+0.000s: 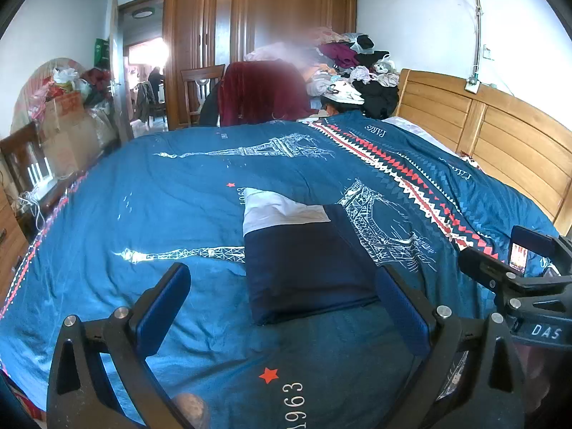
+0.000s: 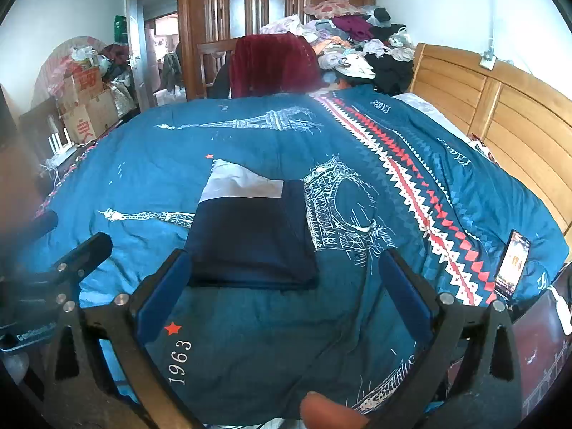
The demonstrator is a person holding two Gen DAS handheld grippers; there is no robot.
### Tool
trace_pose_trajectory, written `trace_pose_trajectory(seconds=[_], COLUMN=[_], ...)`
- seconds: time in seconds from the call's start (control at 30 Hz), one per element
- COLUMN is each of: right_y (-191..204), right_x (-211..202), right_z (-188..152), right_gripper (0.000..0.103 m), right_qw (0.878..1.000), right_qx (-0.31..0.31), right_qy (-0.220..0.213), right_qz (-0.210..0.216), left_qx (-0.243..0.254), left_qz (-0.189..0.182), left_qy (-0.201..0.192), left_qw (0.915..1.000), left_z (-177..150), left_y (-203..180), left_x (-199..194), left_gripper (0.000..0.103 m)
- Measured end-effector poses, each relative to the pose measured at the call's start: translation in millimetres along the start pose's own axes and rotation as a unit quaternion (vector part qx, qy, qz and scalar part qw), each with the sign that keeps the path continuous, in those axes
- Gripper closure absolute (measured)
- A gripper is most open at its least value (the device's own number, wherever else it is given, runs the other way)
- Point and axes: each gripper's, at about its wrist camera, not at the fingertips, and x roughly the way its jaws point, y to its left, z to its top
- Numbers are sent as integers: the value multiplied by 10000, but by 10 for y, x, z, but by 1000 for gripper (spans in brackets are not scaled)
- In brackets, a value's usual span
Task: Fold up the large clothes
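Lying across the whole scene: blue quilt (image 1: 150, 193). Resting at its middle: folded navy garment (image 1: 304, 264), white panel at far end. Hovering near its near edge, apart: left gripper (image 1: 282, 307) and right gripper (image 2: 286, 289), both gaping wide, carrying nothing. Advising squaring near corners before pinching.

Around my folded garment (image 1: 307, 264) the blue quilt (image 1: 161, 193) lies open on every side; only the phone (image 2: 512, 264) at the right edge and heaped clothes (image 1: 357, 71) beyond obstruct
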Motion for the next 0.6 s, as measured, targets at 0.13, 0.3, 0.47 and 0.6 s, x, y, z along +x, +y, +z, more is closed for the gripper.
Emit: trace_pose_trajectory(seconds=[0.13,0.3,0.47,0.6], right_y=[-9,-39,-29,-41], right_x=[27,46,53,42], right_z=[-3,3,-13,-20], right_gripper=[0,0,0,0], right_qw=[10000,10000,9999,10000], right_qx=[-20,17,-47,-17], right_qy=[51,65,74,58], right_qz=[66,66,67,61], left_qx=[-5,3,1,2], left_qz=[0,-6,-16,-22], left_qy=[3,7,17,12], left_qw=[10000,10000,10000,10000], left_z=[-1,6,6,7], left_y=[-7,-10,-13,-13], left_x=[-2,-13,-19,-19], left_gripper=[0,0,0,0])
